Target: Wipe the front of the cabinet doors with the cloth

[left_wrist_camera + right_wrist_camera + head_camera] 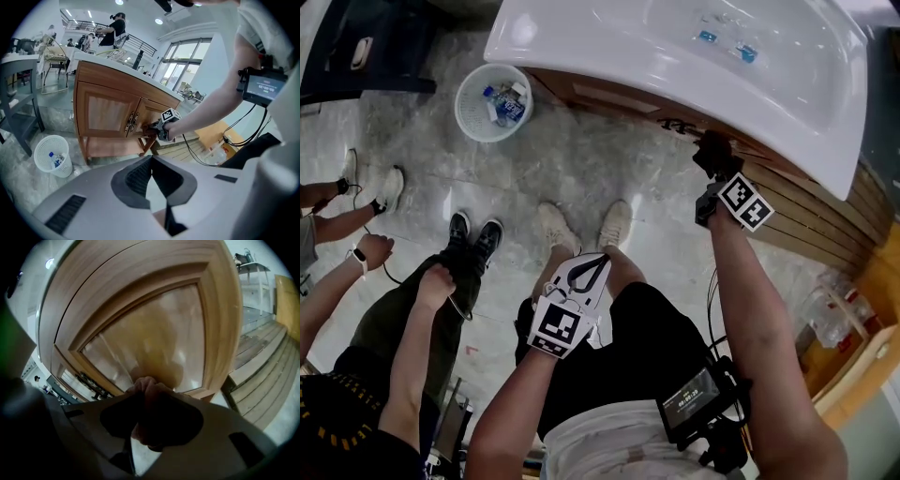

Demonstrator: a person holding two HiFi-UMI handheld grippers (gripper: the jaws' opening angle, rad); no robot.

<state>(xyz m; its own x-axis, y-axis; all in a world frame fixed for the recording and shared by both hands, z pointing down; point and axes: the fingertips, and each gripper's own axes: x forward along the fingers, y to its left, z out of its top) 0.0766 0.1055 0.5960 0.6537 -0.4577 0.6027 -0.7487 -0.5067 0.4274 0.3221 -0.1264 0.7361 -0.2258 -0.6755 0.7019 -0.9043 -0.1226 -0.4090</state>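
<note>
In the head view the white countertop point(675, 56) overhangs the wooden cabinet point(108, 117), hiding its doors. The right gripper point(150, 397) reaches under that edge. Its jaws pinch a bunched cloth point(151, 408), which is shadowed and hard to make out, against the glossy inset panel of a cabinet door point(154, 333). The left gripper point(151, 161) hangs back by the person's thigh, jaws pressed together on nothing. A white wastebasket point(492, 101) stands on the marbled floor point(581, 169) near the cabinet's far corner.
</note>
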